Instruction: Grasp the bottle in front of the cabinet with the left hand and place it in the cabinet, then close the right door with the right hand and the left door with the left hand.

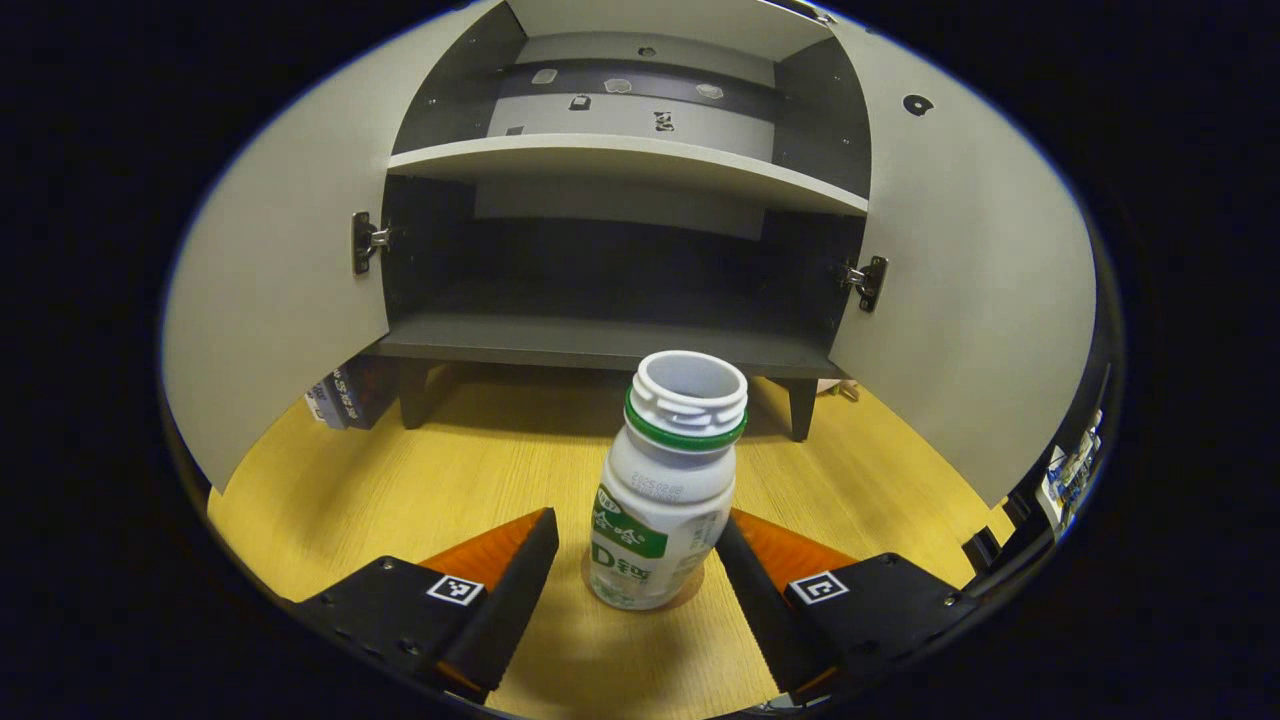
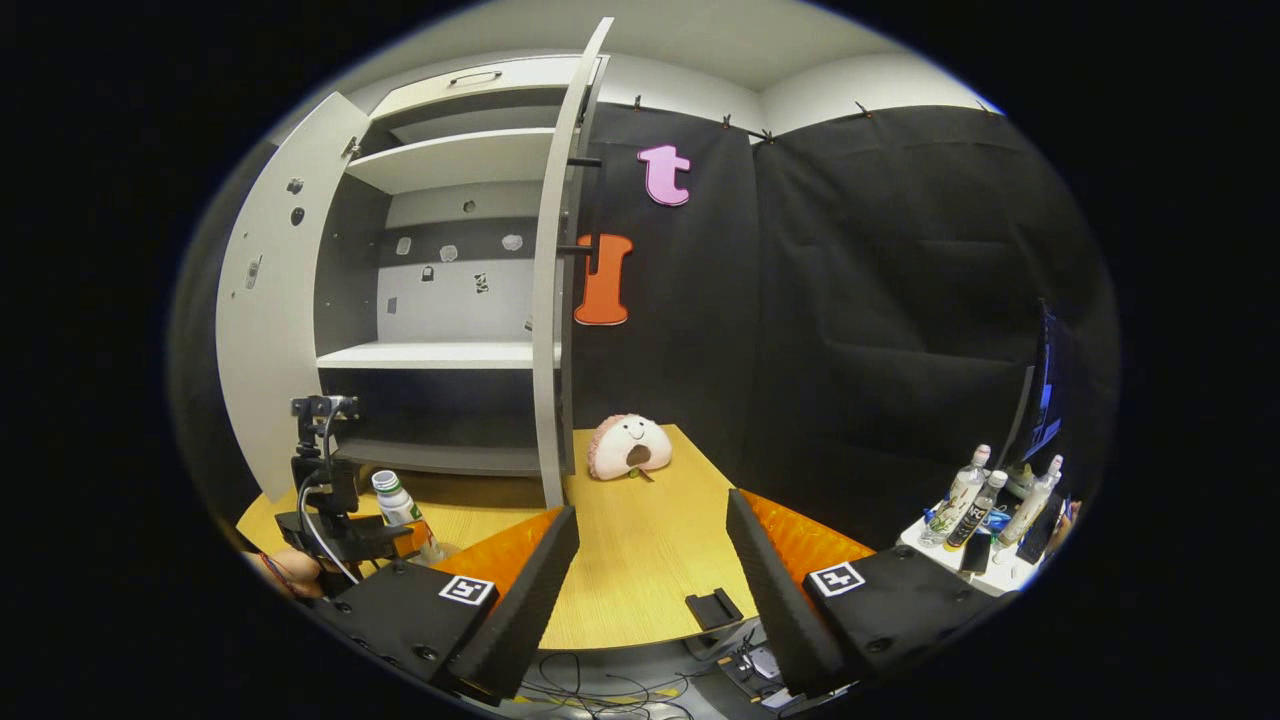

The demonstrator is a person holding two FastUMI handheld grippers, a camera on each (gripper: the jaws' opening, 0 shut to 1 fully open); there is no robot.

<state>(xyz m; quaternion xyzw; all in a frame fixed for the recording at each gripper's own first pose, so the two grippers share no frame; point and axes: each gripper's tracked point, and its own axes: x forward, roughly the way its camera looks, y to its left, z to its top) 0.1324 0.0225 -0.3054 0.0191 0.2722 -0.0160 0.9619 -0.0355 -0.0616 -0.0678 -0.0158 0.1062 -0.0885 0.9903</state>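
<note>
Bottle [image 1: 664, 482]: uncapped, upright on the table [image 1: 400, 500] before the cabinet [image 1: 620, 340], between the spread fingers of the left gripper [image 1: 636, 570], untouched. Right gripper [image 2: 652, 560]: spread, empty, over the table edge. Cabinet beyond: left door [image 1: 270, 300] and right door [image 1: 960, 290] both open.

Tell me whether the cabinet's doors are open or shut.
Open. Both doors, left door and right door, swing wide of the cabinet, baring its shelf and hinges.

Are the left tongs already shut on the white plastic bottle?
No: the left tongs stand open around the white plastic bottle, gaps showing on both sides.
</note>
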